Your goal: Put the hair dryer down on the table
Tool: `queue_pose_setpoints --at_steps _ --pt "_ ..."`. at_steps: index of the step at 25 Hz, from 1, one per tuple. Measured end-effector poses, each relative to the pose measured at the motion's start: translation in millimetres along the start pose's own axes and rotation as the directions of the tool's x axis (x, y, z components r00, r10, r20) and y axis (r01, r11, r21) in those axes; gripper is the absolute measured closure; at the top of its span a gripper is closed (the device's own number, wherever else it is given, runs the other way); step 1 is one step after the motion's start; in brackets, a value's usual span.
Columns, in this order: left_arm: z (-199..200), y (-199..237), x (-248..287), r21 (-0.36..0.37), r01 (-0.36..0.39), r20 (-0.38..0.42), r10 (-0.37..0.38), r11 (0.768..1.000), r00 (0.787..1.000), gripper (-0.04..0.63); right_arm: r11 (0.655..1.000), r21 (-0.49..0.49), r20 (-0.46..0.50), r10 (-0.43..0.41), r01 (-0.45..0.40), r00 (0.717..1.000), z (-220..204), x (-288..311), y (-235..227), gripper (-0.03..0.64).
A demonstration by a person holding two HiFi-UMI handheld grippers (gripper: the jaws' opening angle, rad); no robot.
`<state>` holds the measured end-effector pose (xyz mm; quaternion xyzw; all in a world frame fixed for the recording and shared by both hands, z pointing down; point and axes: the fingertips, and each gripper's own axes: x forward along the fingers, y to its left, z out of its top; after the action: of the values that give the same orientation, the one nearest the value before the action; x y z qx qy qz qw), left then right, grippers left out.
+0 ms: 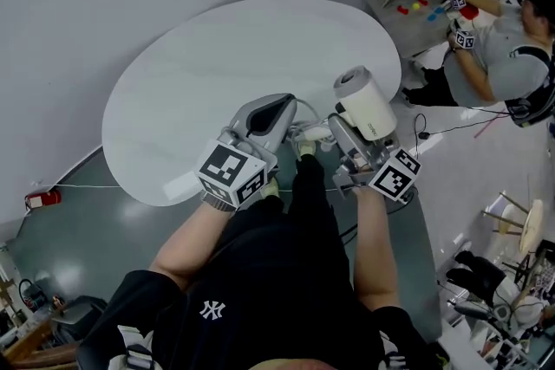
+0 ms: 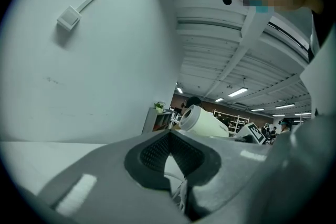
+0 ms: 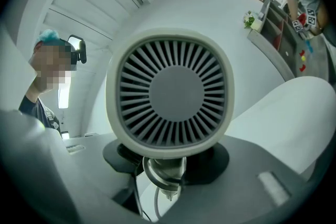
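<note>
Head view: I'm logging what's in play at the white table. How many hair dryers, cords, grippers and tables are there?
Hair dryer: 1
Cord: 1
Grippers: 2, the left gripper and the right gripper
Table: 1
Total: 5

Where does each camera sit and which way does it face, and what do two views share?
Head view: on the person's head, looking steeply down at the round table, left tool, right tool, forearms and legs.
Left gripper view: on the left tool, looking along its jaws, shut on the cord, towards wall and ceiling.
Right gripper view: on the right tool, facing the hair dryer grille.
Shared: all show the hair dryer.
</note>
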<state>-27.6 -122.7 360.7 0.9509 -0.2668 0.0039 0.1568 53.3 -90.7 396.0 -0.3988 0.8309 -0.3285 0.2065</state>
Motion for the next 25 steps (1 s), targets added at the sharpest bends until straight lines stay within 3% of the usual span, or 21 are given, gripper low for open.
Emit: queue_pose_setpoints --at_steps 14,20,25 --pt "-60 67 99 -0.038 -0.098 -0.103 0.094 0.994 0.99 0.595 0.992 0.129 -0.223 0.025 0.004 0.974 -12 43 -136 0.4" --pt "-86 93 144 -0.058 -0.15 -0.151 0.14 0.987 0.979 0.595 0.979 0.203 -0.311 0.033 0.033 0.95 -19 56 -200 0.4" --pt "-101 98 152 -0.07 -0.202 -0.181 0.187 0.977 0.966 0.595 0.969 0.239 -0.39 0.039 0.061 0.92 -32 57 -222 0.4"
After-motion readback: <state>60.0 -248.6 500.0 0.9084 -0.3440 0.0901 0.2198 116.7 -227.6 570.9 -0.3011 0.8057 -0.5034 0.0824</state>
